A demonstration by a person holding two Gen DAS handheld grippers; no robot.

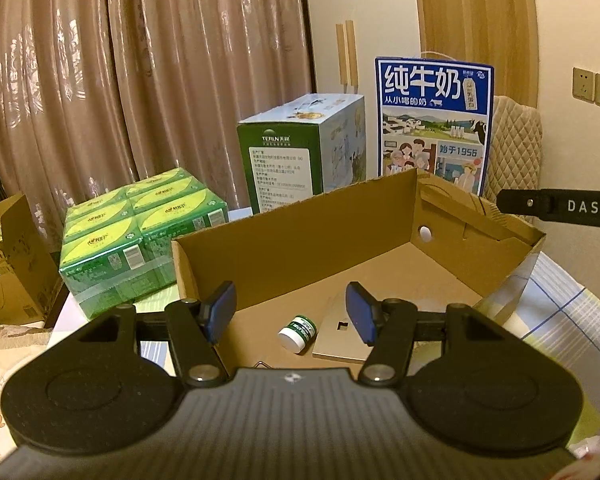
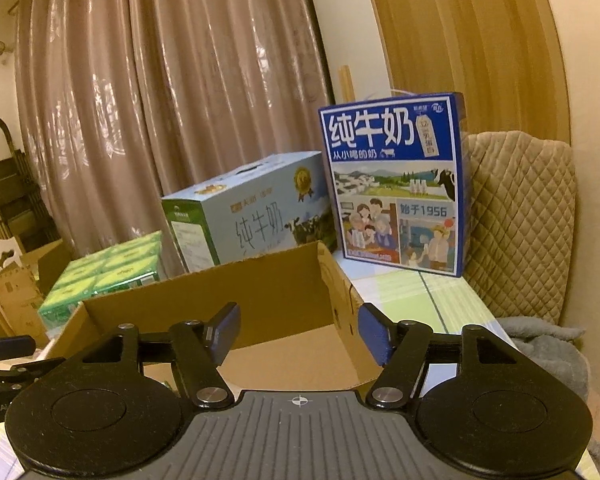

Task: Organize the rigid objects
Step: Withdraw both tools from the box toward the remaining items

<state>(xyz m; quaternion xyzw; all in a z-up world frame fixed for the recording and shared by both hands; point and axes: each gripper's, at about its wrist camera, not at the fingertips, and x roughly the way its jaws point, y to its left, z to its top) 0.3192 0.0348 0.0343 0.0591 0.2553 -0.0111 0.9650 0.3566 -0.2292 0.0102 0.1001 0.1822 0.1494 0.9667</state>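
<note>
A small green bottle [image 1: 299, 330] with a white cap is seen lying on its side on the floor of the open cardboard box [image 1: 284, 236], just ahead of and between the jaws of the left gripper [image 1: 292, 312]. Its jaws are held moderately apart with nothing between the pads. The bottle is judged light, stiff and smooth, likely to roll; it is best taken across its body, near the middle, rather than by the cap. A flat tan plate [image 1: 342, 338] with a square cutout lies just right of the bottle, under the right pad. The right gripper [image 2: 298, 334] is held over the box's near right corner, jaws likewise apart and empty. Beyond the box, 2 milk cartons [image 1: 436, 120] and a wrapped green pack [image 1: 140, 232] stand on the table.
</note>
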